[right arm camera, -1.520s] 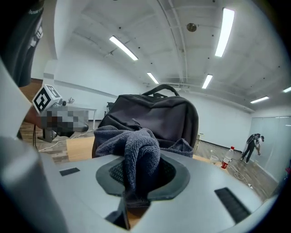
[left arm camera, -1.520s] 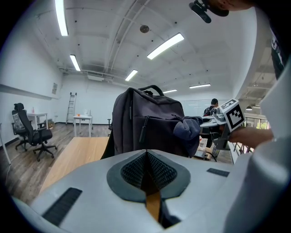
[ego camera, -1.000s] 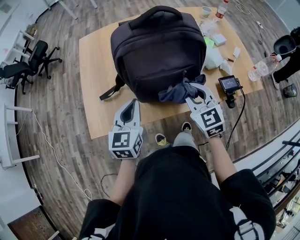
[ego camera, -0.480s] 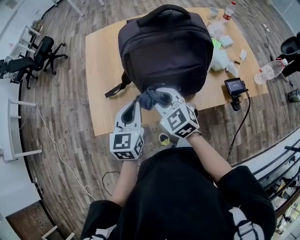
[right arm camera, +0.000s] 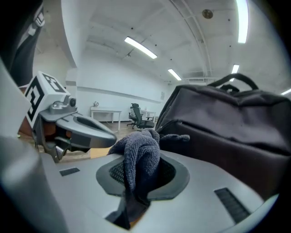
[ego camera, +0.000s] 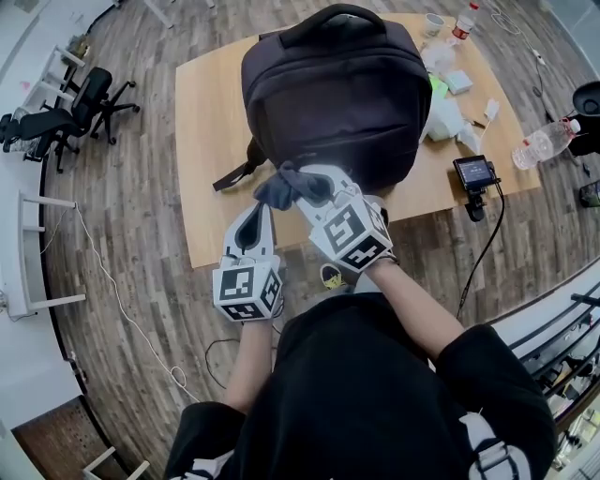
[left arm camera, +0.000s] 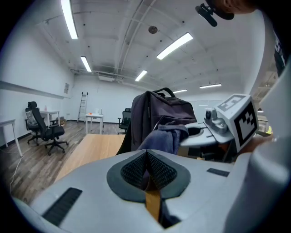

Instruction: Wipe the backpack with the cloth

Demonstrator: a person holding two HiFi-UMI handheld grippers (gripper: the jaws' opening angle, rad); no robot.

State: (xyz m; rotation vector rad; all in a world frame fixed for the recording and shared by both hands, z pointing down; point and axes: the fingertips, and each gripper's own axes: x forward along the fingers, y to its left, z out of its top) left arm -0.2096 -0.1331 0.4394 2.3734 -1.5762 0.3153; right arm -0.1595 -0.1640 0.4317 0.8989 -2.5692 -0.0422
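A black backpack [ego camera: 333,94] stands upright on the wooden table [ego camera: 211,122]; it also fills the right of the right gripper view [right arm camera: 227,127] and stands mid-frame in the left gripper view [left arm camera: 159,116]. My right gripper [ego camera: 292,180] is shut on a dark blue-grey cloth [ego camera: 278,188], bunched between its jaws [right arm camera: 138,161], at the backpack's lower left front corner. My left gripper [ego camera: 255,217] is shut and empty, just left of and below the right one, over the table's near edge. The cloth [left arm camera: 166,136] hangs ahead of it.
A small camera with a cable [ego camera: 472,174], a plastic bottle [ego camera: 544,142], white and green packets [ego camera: 448,112] and a cup [ego camera: 436,22] lie on the table's right side. Office chairs [ego camera: 66,117] stand on the floor at the left. My shoes [ego camera: 328,277] are under the table edge.
My right gripper swept the cloth leftward along the backpack's lower front, from its right corner to its left corner. The left gripper shifted slightly.
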